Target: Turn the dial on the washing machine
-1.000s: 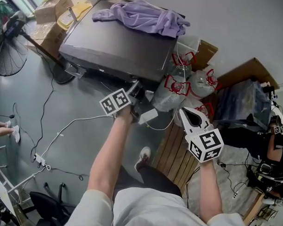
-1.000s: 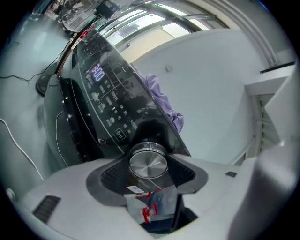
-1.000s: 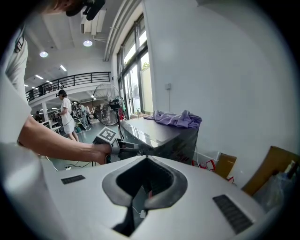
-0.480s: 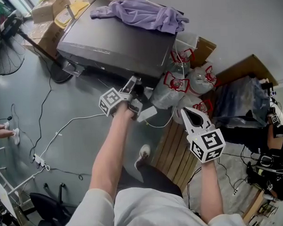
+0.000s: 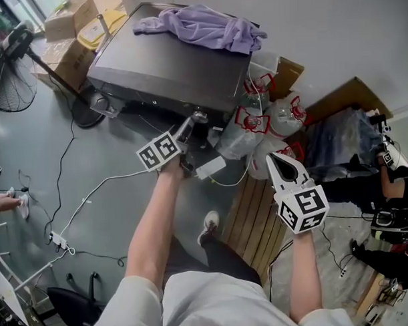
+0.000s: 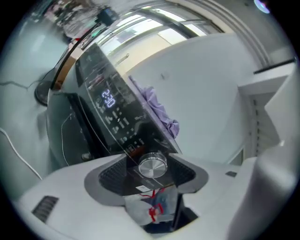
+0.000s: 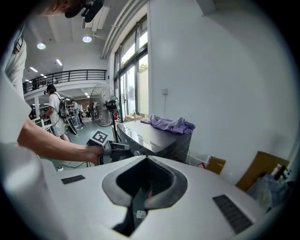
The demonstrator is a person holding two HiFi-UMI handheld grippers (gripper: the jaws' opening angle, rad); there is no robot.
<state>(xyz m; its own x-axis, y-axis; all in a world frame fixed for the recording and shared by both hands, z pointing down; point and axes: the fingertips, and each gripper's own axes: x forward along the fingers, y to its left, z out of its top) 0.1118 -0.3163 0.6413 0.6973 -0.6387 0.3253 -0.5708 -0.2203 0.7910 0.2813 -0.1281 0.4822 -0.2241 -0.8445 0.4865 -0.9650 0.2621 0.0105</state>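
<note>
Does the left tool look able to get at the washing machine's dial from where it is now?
Probably yes. The left tool is at the front of the washing machine, and its own view shows the silver dial between its open jaws, with nothing blocking it.

Your left gripper at the washer's front, your right one apart from it.
Your left gripper [image 5: 193, 126] reaches the front edge of the washer [image 5: 167, 63] just above mid-frame, arm outstretched. A purple cloth [image 5: 200, 25] lies crumpled on the lid at the top. Your right gripper [image 5: 273, 156] hangs right of centre, jaws drawn to a point, over white bags [image 5: 283, 119] with red handles and a slatted board [image 5: 249, 217]. A fan [image 5: 10, 79] and boxes [image 5: 65, 27] fill the upper left, and a white cable [image 5: 91, 193] crosses the grey floor [image 5: 30, 152] at left.
</note>
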